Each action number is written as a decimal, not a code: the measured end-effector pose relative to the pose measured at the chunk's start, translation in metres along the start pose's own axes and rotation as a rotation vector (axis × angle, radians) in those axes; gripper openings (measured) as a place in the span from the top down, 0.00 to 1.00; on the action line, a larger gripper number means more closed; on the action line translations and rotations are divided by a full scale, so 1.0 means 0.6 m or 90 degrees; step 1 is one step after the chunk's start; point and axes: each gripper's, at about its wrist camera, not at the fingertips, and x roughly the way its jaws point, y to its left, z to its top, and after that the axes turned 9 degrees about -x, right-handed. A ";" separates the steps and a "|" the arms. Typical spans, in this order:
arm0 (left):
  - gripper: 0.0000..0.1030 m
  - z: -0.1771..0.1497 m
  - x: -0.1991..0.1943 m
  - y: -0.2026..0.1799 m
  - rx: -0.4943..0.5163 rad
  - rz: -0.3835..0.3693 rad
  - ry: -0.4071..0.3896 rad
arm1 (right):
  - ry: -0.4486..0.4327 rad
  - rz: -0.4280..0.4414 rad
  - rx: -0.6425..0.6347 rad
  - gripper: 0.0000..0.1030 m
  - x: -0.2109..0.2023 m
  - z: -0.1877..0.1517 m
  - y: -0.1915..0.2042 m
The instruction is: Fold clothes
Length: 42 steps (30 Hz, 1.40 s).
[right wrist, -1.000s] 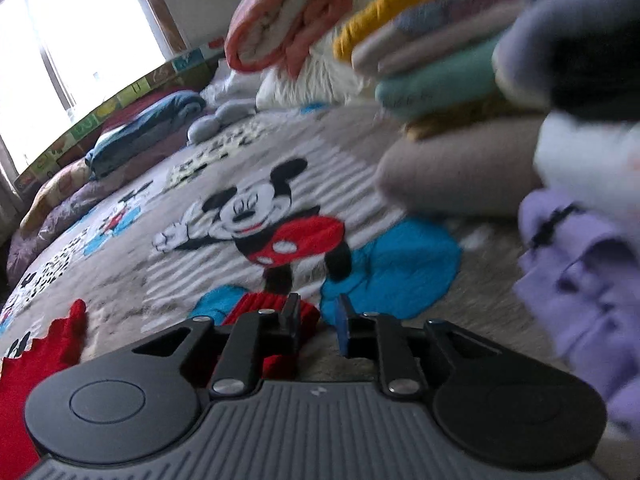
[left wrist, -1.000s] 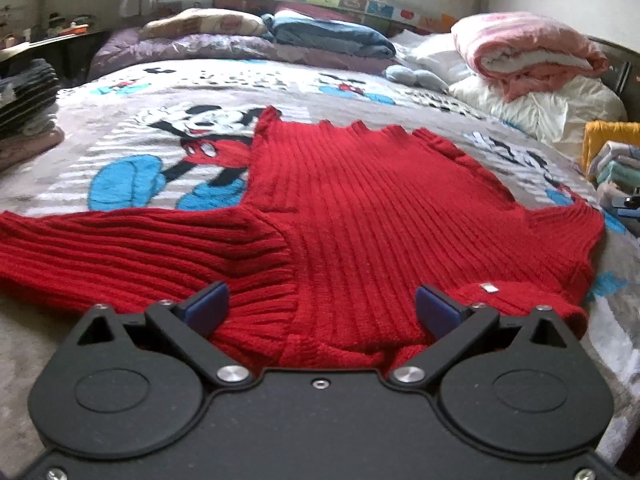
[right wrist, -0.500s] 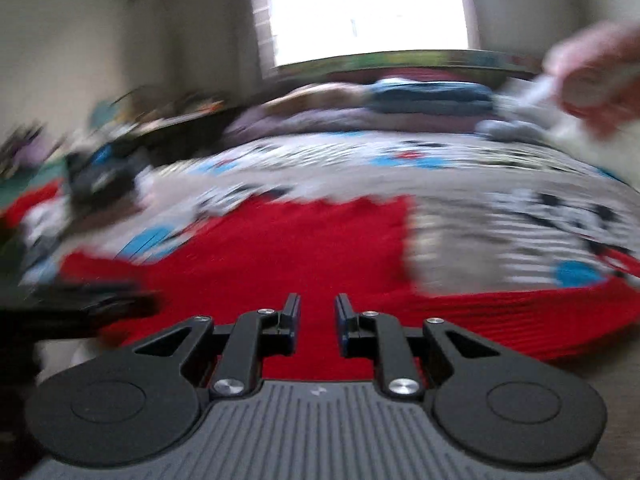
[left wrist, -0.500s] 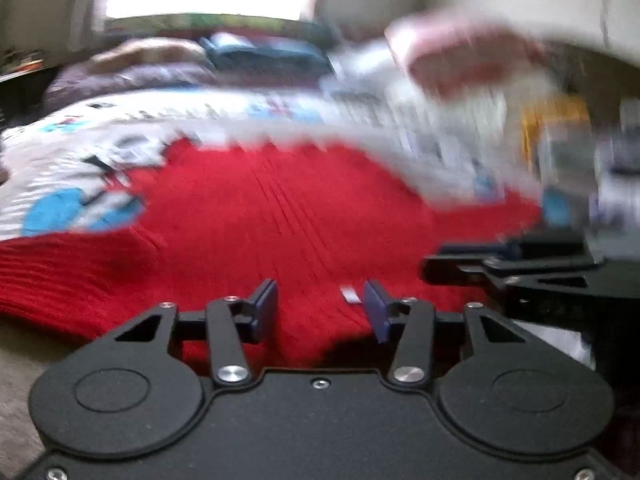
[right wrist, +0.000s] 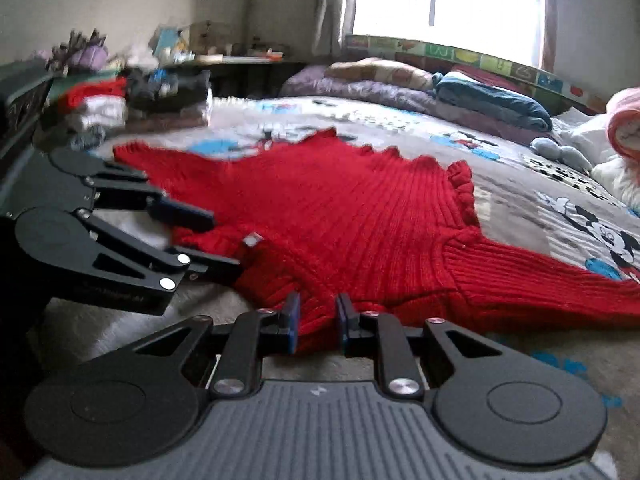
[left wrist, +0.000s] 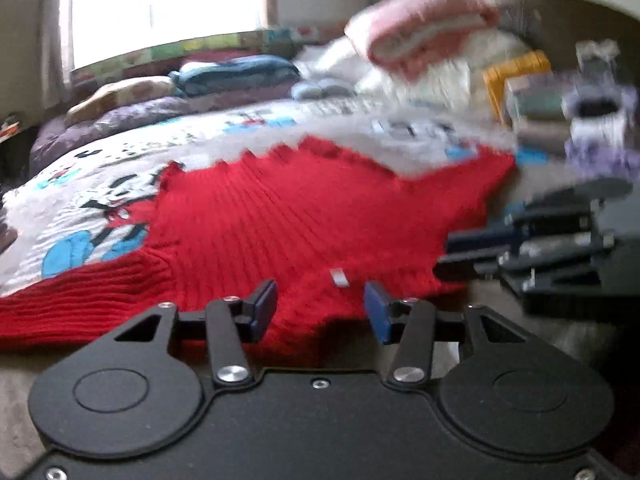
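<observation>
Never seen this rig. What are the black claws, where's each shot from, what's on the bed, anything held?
No robot: a person holds a two-finger clamp in each hand, each with a wide-angle camera looking along its fingers. One picture is from the left gripper, the other from the right gripper; the black claw at each picture's side is the other tool. A red sweater lies spread on the bed's cartoon blanket; stacks of folded clothes sit at its edges. Both grippers have the sweater's near edge between their pads: the right pinches it tightly, the left appears closed on a thicker bunch.
</observation>
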 end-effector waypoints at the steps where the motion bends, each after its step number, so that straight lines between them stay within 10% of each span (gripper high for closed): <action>1: 0.54 0.002 0.000 0.007 -0.019 0.003 -0.006 | -0.017 0.000 0.001 0.80 -0.006 0.003 0.001; 7: 0.52 0.015 0.029 0.036 -0.069 -0.007 0.087 | 0.018 0.007 0.026 0.78 0.034 0.002 -0.010; 17: 0.52 0.081 0.026 0.090 -0.212 -0.043 0.031 | -0.025 0.033 0.047 0.78 0.021 0.034 -0.046; 31: 0.67 0.218 0.326 -0.075 0.023 -0.063 0.175 | -0.004 0.095 0.028 0.76 0.068 0.009 -0.039; 42: 0.71 0.292 0.512 -0.096 0.026 -0.005 0.217 | -0.008 0.126 0.066 0.75 0.072 0.005 -0.050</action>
